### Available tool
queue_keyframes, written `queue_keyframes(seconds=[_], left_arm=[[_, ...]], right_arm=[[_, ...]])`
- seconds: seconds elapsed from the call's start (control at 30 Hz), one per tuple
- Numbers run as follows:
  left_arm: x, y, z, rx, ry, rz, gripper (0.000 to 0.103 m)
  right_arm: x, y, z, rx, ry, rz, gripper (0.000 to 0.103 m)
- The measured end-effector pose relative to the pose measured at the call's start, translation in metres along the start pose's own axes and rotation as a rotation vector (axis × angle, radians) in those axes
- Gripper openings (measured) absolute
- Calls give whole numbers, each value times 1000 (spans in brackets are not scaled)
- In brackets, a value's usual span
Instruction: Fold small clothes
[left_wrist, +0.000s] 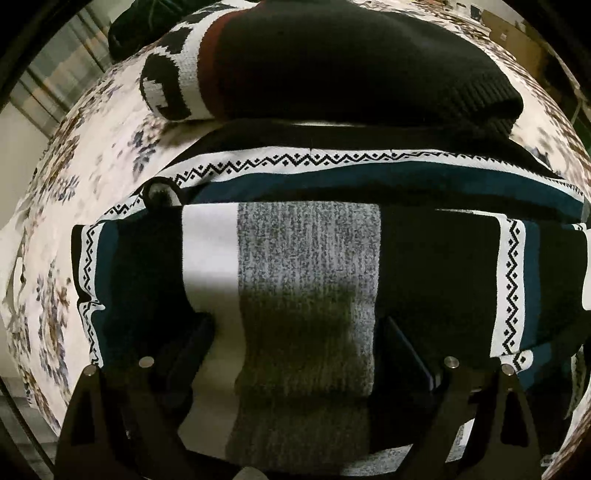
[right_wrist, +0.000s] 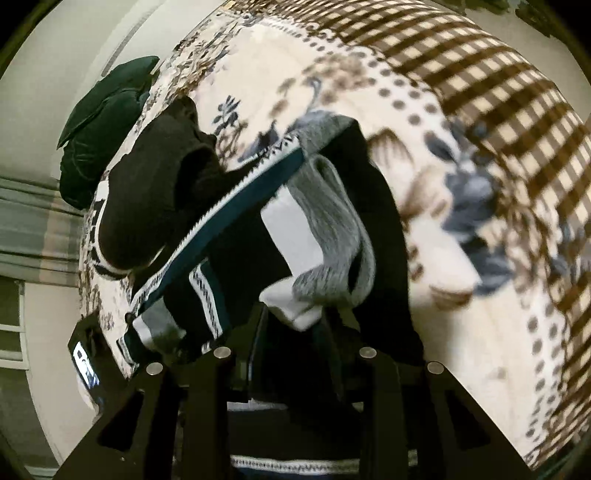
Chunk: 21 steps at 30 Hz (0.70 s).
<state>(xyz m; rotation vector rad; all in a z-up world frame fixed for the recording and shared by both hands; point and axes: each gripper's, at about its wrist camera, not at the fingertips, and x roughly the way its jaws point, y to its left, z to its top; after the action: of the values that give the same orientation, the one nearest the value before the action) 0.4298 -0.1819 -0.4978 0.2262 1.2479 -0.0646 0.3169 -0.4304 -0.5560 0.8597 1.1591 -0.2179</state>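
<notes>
Here, patterned sweater (left_wrist: 332, 177) on floral bedspread (left_wrist: 110, 129).

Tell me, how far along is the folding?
Done, it seems: a dark knit garment with a red and white band already lies folded on the floral bedspread. In hand: the striped sweater with zigzag trim; its grey and white part runs between the left gripper fingers, and the right gripper has a bunched fold between its fingers. Left: finishing this fold and flattening it.
</notes>
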Motion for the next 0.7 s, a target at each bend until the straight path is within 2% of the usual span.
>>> queue_keyframes(seconds=[0.17, 0.33, 0.4, 0.47, 0.7], left_arm=[[-1, 0, -1, 0, 1, 0, 94], [-1, -4, -2, 2, -1, 3, 94], [-1, -4, -2, 3, -1, 3, 94], [-1, -4, -2, 3, -2, 4, 94], [-22, 7, -8, -22, -8, -48, 93]], right_arm=[[21, -13, -21, 74, 64, 40, 32], [40, -8, -12, 131, 21, 97, 32], [46, -7, -8, 148, 12, 72, 31], [49, -6, -7, 152, 15, 42, 9], [22, -5, -21, 122, 9, -10, 6]])
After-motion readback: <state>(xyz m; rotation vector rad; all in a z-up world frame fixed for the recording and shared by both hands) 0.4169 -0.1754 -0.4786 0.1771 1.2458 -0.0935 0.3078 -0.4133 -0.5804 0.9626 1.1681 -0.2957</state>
